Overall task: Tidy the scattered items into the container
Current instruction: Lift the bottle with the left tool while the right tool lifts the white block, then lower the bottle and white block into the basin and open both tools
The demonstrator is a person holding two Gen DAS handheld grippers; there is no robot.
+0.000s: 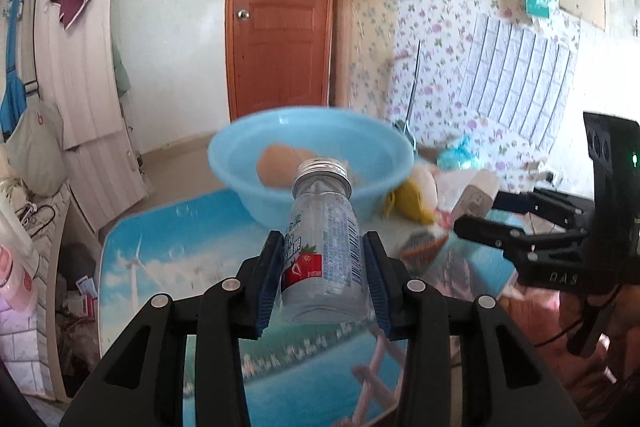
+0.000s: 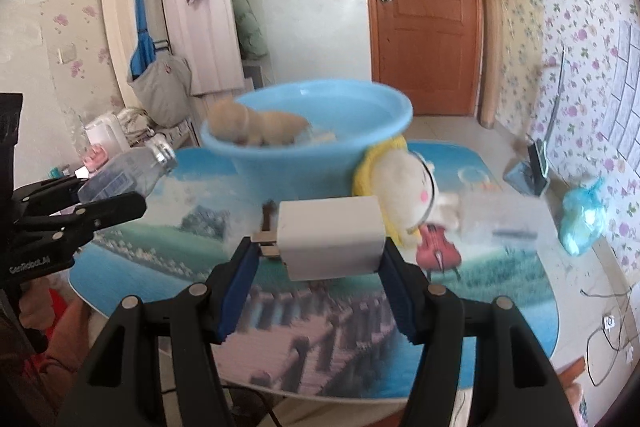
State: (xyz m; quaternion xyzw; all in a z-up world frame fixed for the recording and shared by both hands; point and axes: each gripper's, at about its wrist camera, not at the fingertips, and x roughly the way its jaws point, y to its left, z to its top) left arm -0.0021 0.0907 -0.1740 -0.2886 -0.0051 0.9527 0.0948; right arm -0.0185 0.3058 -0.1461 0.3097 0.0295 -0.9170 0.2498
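the left wrist view alone shows the bottle's strawberry label; the right wrist view alone shows the charger's 2 prongs. the left gripper is clamped on 1 clear bottle, raised before 1 blue basin on the table. the right gripper pinches 1 white charger between its pads. 1 plush doll lies beside the basin. the tan thing inside the basin is blurred.
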